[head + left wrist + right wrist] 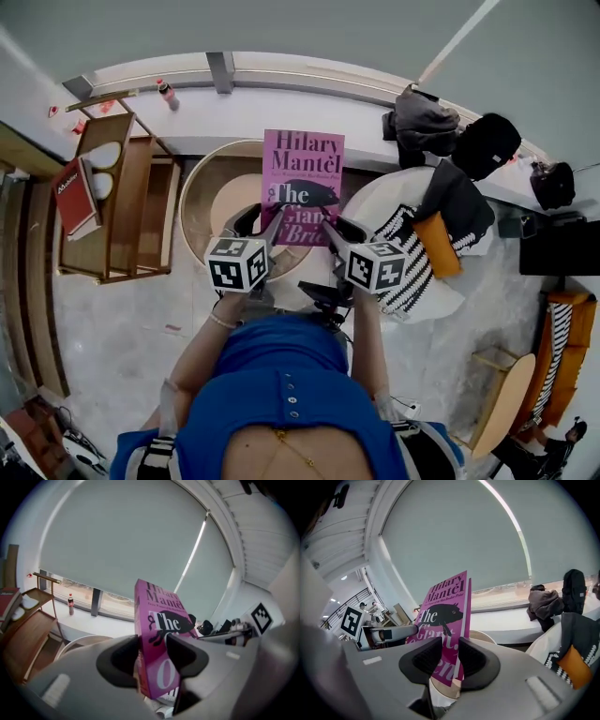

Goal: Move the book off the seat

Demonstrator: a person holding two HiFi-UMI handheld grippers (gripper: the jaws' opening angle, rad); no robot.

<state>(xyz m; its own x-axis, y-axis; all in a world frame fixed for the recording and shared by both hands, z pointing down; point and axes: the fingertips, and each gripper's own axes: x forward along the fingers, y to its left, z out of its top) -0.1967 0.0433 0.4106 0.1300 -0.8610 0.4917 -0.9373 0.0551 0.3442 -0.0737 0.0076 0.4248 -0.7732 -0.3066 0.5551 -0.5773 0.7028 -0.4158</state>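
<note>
My left gripper [152, 657] has its two pads pinched on the spine edge of the pink book [157, 620], one pad on the front cover and one on the back, low down near the bottom corner. My right gripper [444, 656] is clamped the same way on the opposite, page-side edge, with the lower part of the cover squeezed between its pads. Between the two of them the book stands upright in the air, front cover towards me, and nothing else is touching it. In the head view it hangs in front of my chest, over the right part of the round tan seat [202, 202] with the pale rim. Just right of that is a white armchair [375, 202] carrying a striped cushion [412, 267], an orange cushion [439, 246] and a dark jacket [459, 202]. Behind runs a long white window ledge [281, 108] with a small bottle [168, 94] at its left end and two dark bags [422, 120] towards the right. A wooden shelf unit [127, 202] stands at the left, with a red book [73, 197] on it.
</note>
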